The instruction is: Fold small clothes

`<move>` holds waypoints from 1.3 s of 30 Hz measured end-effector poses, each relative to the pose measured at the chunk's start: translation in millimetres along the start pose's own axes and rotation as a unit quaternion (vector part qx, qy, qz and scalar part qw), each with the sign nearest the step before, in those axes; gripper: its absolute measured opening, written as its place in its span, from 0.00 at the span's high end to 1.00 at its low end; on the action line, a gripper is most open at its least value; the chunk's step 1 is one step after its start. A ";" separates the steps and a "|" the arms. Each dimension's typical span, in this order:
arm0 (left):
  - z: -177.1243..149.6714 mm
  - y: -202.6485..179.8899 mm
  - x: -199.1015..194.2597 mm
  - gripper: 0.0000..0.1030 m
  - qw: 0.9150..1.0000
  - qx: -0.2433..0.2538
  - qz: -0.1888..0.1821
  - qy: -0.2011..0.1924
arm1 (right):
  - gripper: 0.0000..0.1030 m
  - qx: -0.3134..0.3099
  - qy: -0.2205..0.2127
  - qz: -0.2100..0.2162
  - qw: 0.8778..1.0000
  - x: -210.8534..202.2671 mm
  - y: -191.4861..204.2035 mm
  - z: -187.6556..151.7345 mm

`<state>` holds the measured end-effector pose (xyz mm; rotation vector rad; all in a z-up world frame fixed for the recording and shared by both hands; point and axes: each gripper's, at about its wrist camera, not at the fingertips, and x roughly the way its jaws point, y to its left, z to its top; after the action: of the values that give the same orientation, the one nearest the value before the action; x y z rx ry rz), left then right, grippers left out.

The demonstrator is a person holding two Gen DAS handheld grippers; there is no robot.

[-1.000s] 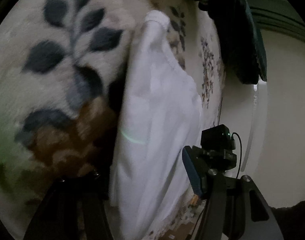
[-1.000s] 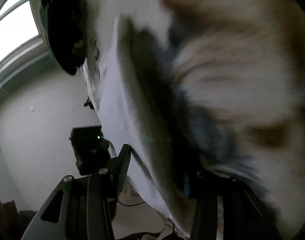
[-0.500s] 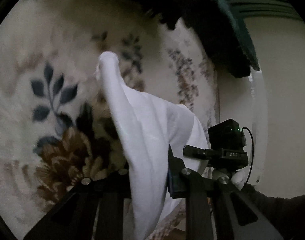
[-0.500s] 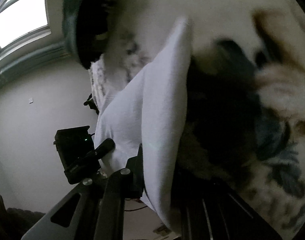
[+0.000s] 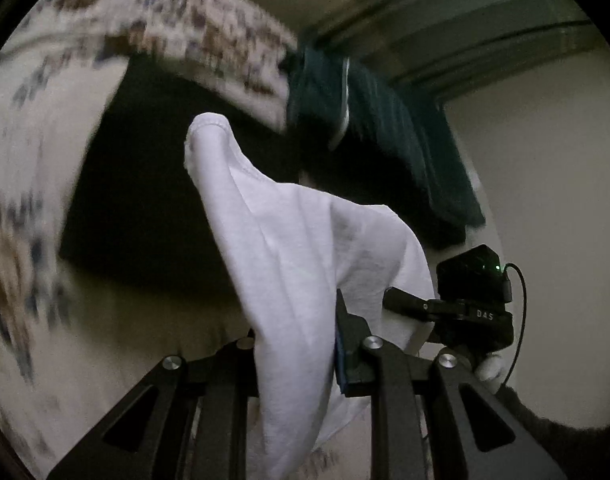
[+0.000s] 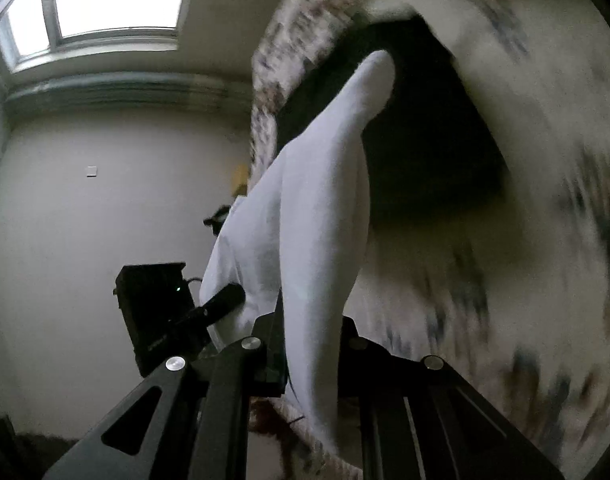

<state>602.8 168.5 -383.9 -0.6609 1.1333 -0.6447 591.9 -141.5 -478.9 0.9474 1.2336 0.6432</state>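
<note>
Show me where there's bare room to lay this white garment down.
Both grippers, left and right, clamp the white garment in the air. Bare floral blanket lies left of the dark patch; the green cloth crowds the right.

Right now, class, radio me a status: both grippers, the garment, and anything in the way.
Left gripper shut on small white cotton garment. Right gripper shut on it too. Garment held up between them, unfolded. Blurred floral blanket behind; nothing blocking.
</note>
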 end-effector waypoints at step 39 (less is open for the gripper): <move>14.1 26.4 58.6 0.00 0.915 0.102 0.386 -0.058 | 0.01 -0.159 -0.117 -0.547 0.813 71.2 55.6 51.1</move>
<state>636.6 143.6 -434.6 -0.0365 1.0862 -0.0353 662.8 -67.5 -462.7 -0.0649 1.1703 -0.2018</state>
